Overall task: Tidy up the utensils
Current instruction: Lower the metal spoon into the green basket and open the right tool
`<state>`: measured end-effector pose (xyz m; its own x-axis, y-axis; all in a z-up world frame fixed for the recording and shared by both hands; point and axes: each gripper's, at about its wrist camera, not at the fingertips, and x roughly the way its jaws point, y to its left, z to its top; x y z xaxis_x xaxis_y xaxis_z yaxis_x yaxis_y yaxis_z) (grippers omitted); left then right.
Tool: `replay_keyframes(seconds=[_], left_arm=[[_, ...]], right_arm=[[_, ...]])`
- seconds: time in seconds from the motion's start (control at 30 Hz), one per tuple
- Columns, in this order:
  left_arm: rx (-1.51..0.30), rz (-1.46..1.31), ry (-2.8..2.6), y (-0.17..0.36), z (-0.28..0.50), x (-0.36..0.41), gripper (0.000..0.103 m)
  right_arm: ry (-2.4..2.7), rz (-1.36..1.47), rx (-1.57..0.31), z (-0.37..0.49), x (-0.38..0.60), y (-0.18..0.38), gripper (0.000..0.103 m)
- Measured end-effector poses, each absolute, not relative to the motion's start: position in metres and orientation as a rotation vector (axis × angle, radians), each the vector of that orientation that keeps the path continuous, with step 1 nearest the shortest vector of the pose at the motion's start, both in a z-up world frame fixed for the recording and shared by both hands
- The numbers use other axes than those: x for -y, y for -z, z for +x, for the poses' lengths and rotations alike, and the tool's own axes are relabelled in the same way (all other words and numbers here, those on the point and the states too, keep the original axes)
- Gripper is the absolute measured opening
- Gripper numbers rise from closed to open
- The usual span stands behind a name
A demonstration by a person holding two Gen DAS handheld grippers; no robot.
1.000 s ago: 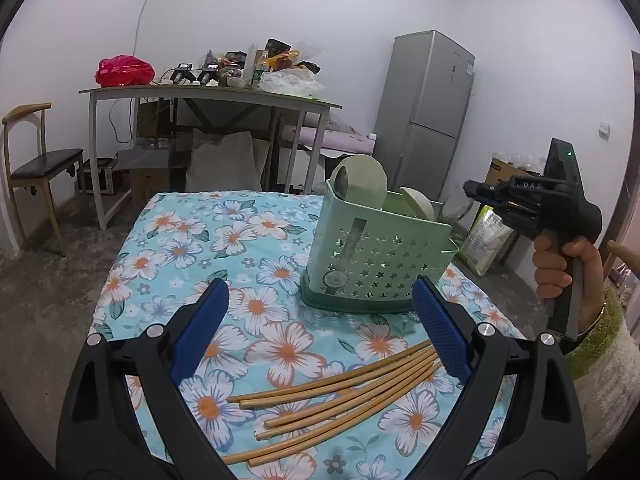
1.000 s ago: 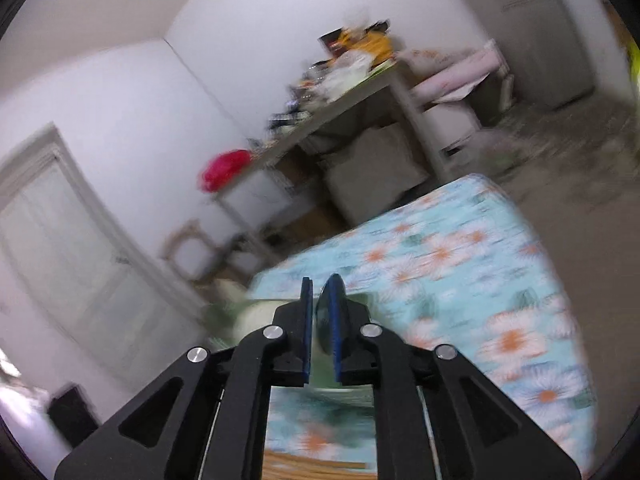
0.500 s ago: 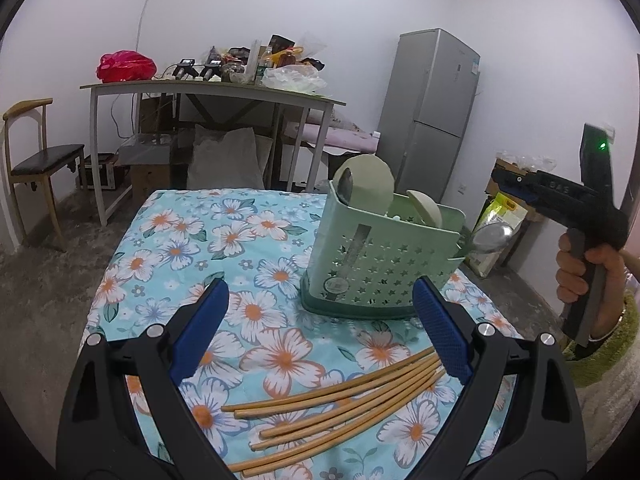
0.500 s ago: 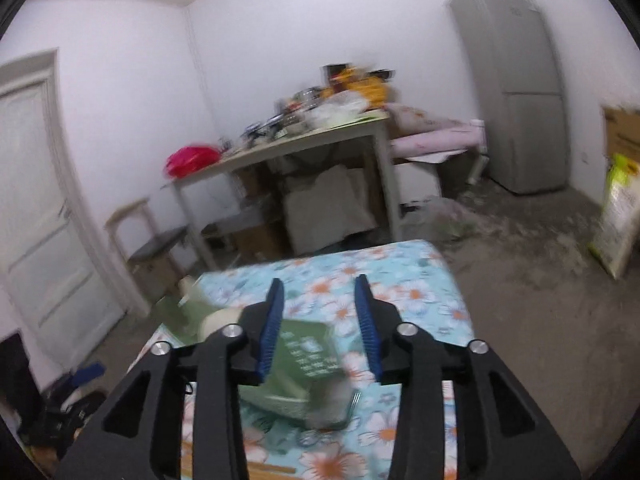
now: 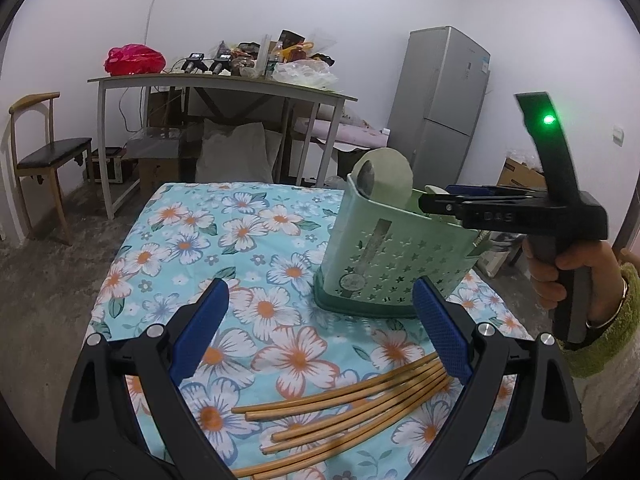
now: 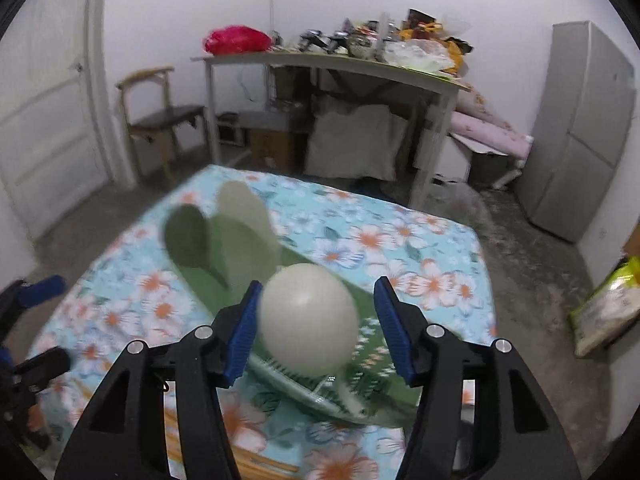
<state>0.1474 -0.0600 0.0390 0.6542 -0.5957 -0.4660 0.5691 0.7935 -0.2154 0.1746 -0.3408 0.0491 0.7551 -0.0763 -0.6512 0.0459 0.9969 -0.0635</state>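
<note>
On the floral tablecloth (image 5: 248, 240) stands a pale green utensil holder (image 5: 392, 264) with spoons upright in it, among them a round pale green one (image 5: 386, 176). Several wooden chopsticks (image 5: 344, 412) lie loose in front of it. My left gripper (image 5: 320, 332) hangs open just above them, holding nothing. A hand holds my right gripper (image 5: 452, 200) over the holder's rim. Its jaws (image 6: 318, 332) are opening. A cream spoon bowl (image 6: 308, 316) stands between them, close to the left pad and apart from the right one. The holder (image 6: 320, 392) below is blurred.
A cluttered grey table (image 5: 220, 84) with a red bag stands behind, a wooden chair (image 5: 44, 160) to its left. A grey fridge (image 5: 440, 108) is at the back right, a cardboard box (image 5: 520, 176) beside it. A white door (image 6: 44, 120) is on the left.
The right gripper has swung in from the right to above the holder and rolled upright. Its jaws have gone from shut to wide apart. The left gripper has stayed put.
</note>
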Motion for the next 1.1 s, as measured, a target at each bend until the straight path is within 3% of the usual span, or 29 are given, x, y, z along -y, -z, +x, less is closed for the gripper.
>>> replay_keyframes(seconds=[0.17, 0.33, 0.53, 0.87, 1.1], left_arm=[[-0.548, -0.054, 0.662, -0.039, 0.147, 0.058, 0.089], [-0.548, -0.053, 0.663, -0.038, 0.148, 0.057, 0.089], [-0.542, -0.055, 0.659, -0.038, 0.148, 0.054, 0.089], [-0.548, -0.050, 0.660, -0.039, 0.147, 0.054, 0.089], [-0.553, -0.045, 0.668, -0.037, 0.145, 0.057, 0.089]], right_arm=[[0.177, -0.007, -0.688, 0.166, 0.354, -0.053, 0.056], [0.263, 0.066, -0.647, 0.143, 0.380, -0.062, 0.045], [0.340, 0.117, -0.624, 0.122, 0.403, -0.063, 0.041], [0.170, 0.234, -0.545, 0.109, 0.413, -0.079, 0.041], [0.092, 0.148, -0.583, 0.156, 0.381, -0.084, 0.048]])
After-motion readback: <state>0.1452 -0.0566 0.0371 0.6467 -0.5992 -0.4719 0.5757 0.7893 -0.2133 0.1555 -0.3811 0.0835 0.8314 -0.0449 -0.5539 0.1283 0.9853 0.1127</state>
